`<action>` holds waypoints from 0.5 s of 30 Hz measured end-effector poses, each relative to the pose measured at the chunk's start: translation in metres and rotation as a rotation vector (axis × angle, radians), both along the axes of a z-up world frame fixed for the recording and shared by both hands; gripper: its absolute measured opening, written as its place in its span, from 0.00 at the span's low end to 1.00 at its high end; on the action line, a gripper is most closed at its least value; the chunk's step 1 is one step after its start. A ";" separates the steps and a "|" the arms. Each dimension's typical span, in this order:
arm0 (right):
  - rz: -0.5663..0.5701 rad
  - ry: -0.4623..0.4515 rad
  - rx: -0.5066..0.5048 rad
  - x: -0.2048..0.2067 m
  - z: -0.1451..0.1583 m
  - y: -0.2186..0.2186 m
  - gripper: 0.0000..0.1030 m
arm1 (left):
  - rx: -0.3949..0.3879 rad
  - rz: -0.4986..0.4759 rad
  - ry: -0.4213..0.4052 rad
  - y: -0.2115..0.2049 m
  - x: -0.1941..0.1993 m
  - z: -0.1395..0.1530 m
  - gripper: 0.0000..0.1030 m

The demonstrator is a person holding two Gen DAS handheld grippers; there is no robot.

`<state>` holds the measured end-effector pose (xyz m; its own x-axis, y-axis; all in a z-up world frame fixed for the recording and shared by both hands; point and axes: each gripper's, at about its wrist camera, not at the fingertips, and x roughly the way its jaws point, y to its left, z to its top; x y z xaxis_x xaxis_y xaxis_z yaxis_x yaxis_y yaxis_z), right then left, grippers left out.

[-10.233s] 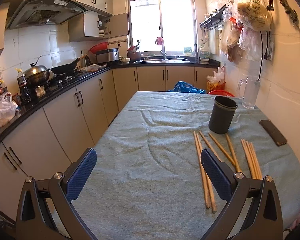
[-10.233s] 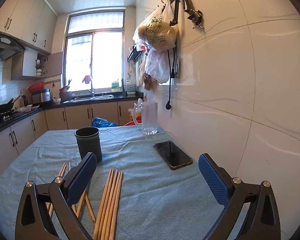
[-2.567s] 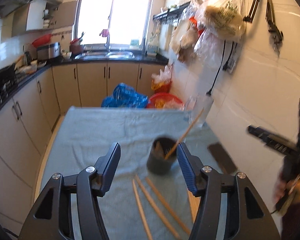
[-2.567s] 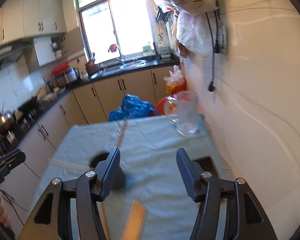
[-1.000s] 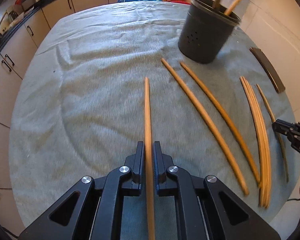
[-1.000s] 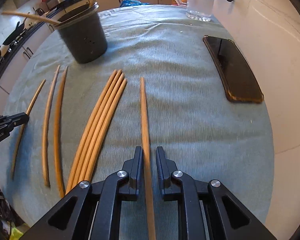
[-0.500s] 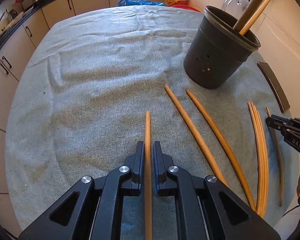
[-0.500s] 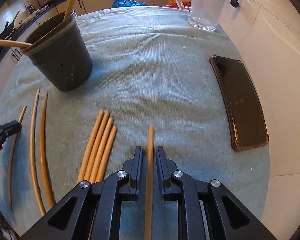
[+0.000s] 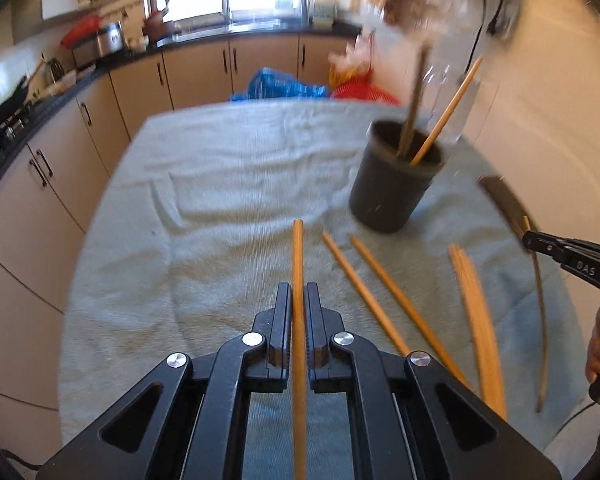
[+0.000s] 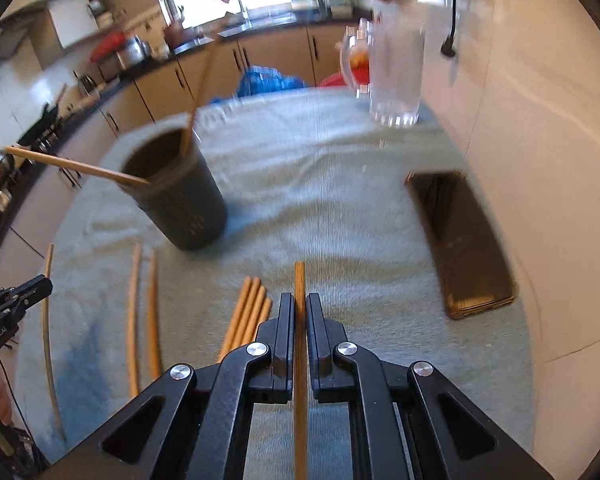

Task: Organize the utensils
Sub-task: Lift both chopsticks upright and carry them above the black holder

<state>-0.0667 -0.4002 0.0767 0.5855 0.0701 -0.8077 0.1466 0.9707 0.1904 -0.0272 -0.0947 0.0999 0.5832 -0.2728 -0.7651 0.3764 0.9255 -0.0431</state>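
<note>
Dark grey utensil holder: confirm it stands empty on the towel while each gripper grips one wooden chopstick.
Not empty. The dark grey utensil holder already has two wooden chopsticks leaning in it, as the left wrist view shows. The rest holds: it stands on the grey-green towel, and the left gripper and right gripper each grip one chopstick.

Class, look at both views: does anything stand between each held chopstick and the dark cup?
Nothing visible does. Left chopstick and right chopstick each face bare cloth up to the cup.
</note>
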 end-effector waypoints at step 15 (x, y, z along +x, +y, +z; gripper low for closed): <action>0.000 -0.221 -0.016 -0.080 0.070 0.014 0.06 | -0.074 -0.046 -0.228 0.013 -0.091 0.065 0.05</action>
